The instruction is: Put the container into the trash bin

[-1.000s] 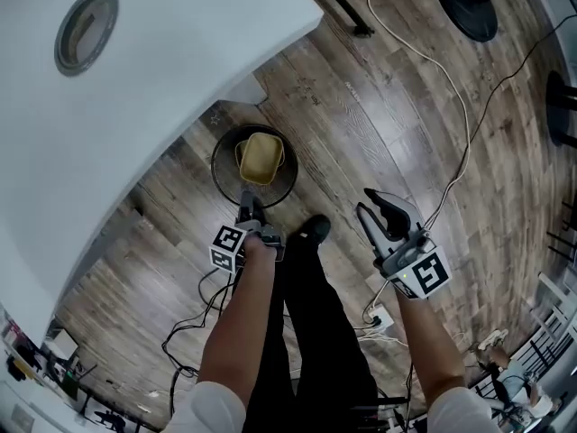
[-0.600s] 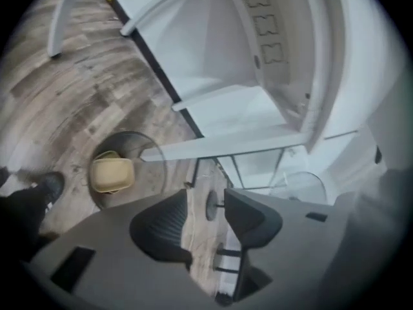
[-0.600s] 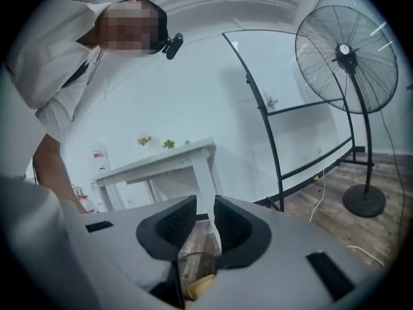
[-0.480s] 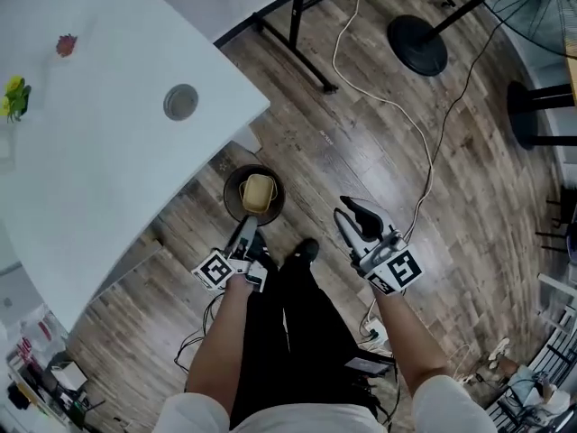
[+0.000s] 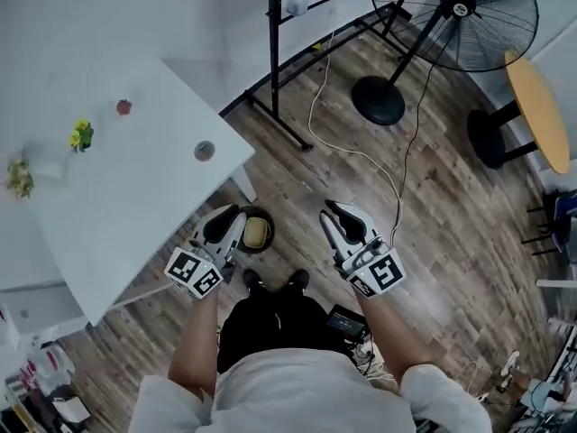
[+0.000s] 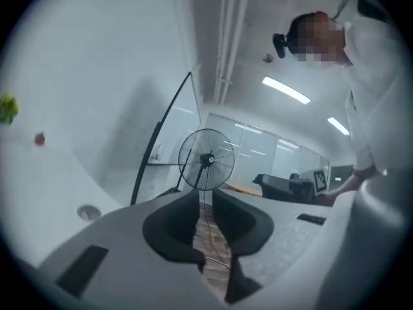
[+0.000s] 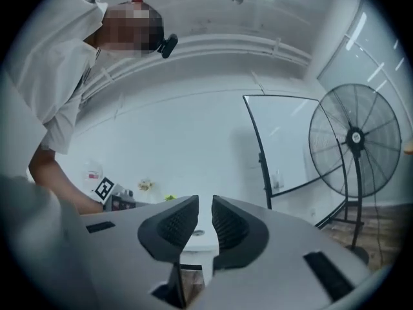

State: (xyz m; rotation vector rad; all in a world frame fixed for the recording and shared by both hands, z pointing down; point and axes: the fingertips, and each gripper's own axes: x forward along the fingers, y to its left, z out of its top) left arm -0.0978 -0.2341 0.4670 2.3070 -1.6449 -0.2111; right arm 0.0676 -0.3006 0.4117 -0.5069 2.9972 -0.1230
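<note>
1. Yellow plastic marks the container (image 5: 257, 234), which lies inside the dark round trash bin (image 5: 259, 212). The bin stands on the wooden floor (image 5: 433, 206), just beside the corner of the white worktop (image 5: 117, 197). By how things lie, the drop looks done and nothing is left to carry.
2. Both tools are held out in front of the person and point level across the room, not down at the bin. This reads as a rest pose with the work over. In the head view the left tool (image 5: 219, 226) overlaps the bin's left edge. Its own view shows wall, ceiling and a standing fan (image 6: 206, 159), so it is likely well above the bin and not touching it.
3. The left tool is released and empty. Its jaws are closing and only a narrow gap is left. Through that gap only floorboards and a cable show.
4. The right tool (image 5: 335, 216) is likewise empty. Its ribbed jaws are closing to a thin slit and grip nothing. Only the worktop shows through the slit.
</note>
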